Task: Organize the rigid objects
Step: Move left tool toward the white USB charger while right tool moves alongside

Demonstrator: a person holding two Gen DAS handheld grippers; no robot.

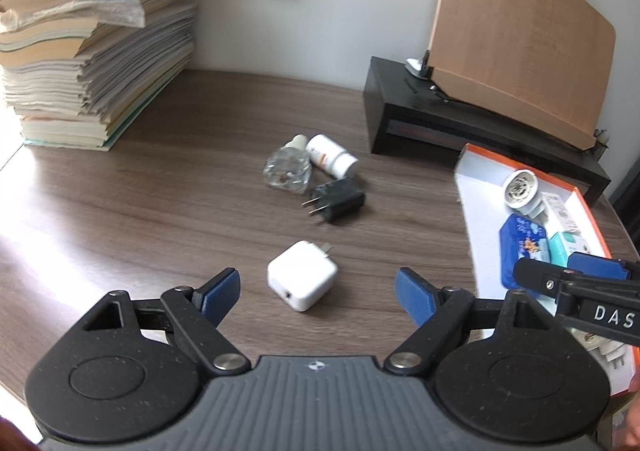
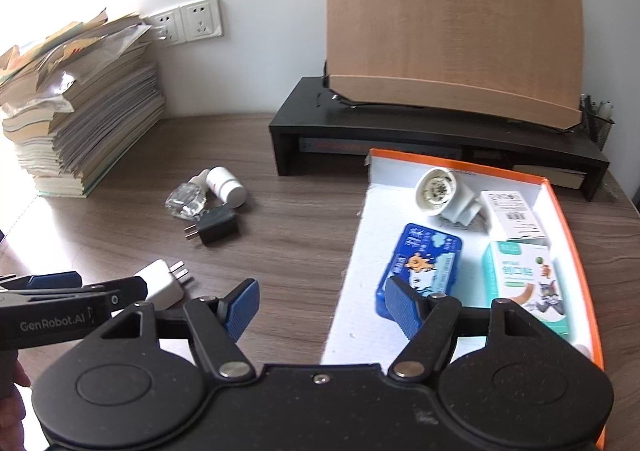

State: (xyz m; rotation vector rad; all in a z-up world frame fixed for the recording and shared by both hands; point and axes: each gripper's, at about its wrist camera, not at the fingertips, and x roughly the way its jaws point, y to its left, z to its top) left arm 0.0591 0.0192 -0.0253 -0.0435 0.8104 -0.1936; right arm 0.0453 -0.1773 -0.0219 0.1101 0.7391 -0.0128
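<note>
Left claw (image 1: 318,291) stands open and empty over the counter (image 1: 160,191), the white charger (image 1: 302,275) lying just ahead of it, between the lines of its blue pads (image 1: 220,293) but apart from both. The right claw (image 2: 320,307), also open and holding nothing, hangs over the near left wall of the orange-rimmed box (image 2: 576,235) at the counter's right edge, where a blue tin (image 2: 420,263), a white plug (image 2: 440,191) and two cartons already lie.

The step in hand looks to be the pickup of the charger for the box. To do it well, the left claw should come down until the pads flank the charger's two flat sides, square to them, then close on the body, not on the prongs. The body sits turned cornerwise to the pads, so a small roll of the wrist would keep it from twisting out as they meet it.

The charger lies flat near the counter's front edge, its prongs pointing away toward the back wall and slightly right; its socket faces the claw. It is nearly square, the longer run going from socket to prongs.

Further back, mid-counter, a black adapter (image 1: 340,201), a white bottle (image 1: 332,155) and a clear bottle (image 1: 288,169) lie clustered together, not yet boxed.
</note>
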